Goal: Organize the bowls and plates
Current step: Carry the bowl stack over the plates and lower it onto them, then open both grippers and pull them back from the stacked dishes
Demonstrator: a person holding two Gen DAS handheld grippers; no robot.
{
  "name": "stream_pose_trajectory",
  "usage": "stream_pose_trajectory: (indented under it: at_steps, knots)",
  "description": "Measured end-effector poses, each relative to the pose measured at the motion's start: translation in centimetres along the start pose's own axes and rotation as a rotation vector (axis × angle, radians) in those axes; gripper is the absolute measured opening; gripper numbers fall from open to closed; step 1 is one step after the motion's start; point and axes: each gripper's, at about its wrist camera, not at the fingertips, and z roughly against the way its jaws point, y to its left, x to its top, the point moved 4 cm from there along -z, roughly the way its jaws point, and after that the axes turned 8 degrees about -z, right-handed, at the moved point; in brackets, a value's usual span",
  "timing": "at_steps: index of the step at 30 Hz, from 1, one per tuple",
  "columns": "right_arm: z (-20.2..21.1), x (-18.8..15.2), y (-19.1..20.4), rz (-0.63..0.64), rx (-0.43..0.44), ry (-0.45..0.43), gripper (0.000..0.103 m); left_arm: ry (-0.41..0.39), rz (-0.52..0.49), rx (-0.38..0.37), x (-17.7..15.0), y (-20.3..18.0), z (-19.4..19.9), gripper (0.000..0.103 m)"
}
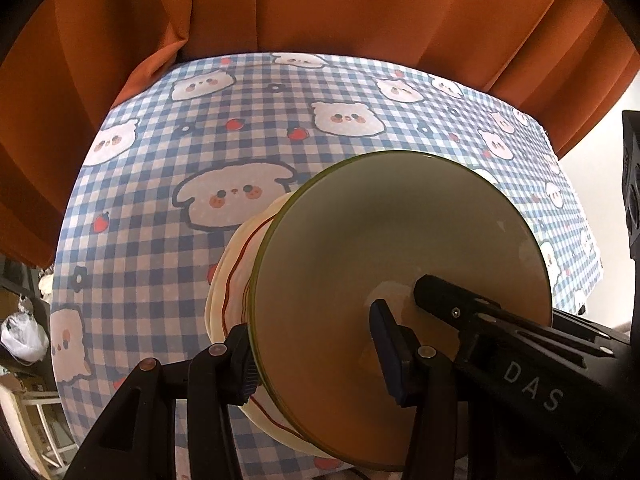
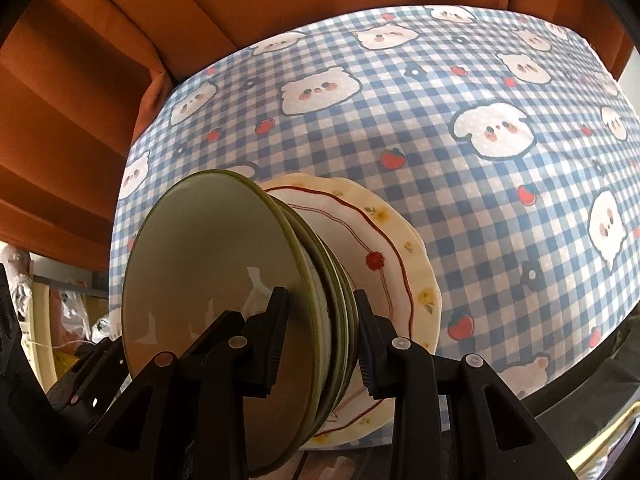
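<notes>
Right wrist view: a stack of green bowls (image 2: 224, 280) nested on cream plates (image 2: 404, 264) with wavy red lines and small flowers, all tipped up on edge above the checked tablecloth (image 2: 440, 184). Right gripper (image 2: 322, 340) partly closed, one pad inside the front bowl, the other behind the green rims, pinching them. Left wrist view: same stack, left gripper (image 1: 320, 352) also partly closed, one finger (image 1: 244, 364) outside by the plate edge, the other inside the bowl (image 1: 400, 264). Probably heavy all together. Hard, shiny, slippery, easy to chip or break. Loose pieces likely to slide apart when tilted. Best held by the rims on both sides, squeezed gently, lowered slowly and flat. Orange curtain (image 1: 320, 8) behind the table.
</notes>
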Motion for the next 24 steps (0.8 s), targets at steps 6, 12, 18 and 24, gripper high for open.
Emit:
stream_pose_trajectory:
  at_steps: [6,12,18,24]
  knots:
    - [0.2,-0.2,0.1,0.022,0.018,-0.021,0.035,-0.015,0.012,0.017,-0.4,-0.1,0.0,0.049]
    - [0.4,-0.5,0.0,0.064,0.037,-0.03,0.036,-0.014,0.07,0.059,-1.1,0.1,0.1,0.062]
    - [2.0,0.1,0.1,0.152,0.085,-0.087,0.044,-0.117,0.085,0.152,-0.8,-0.6,2.4,0.069]
    - [6.1,0.9,-1.3,0.208,0.155,-0.215,0.068,-0.303,0.109,0.226,-0.9,-2.5,6.6,0.086]
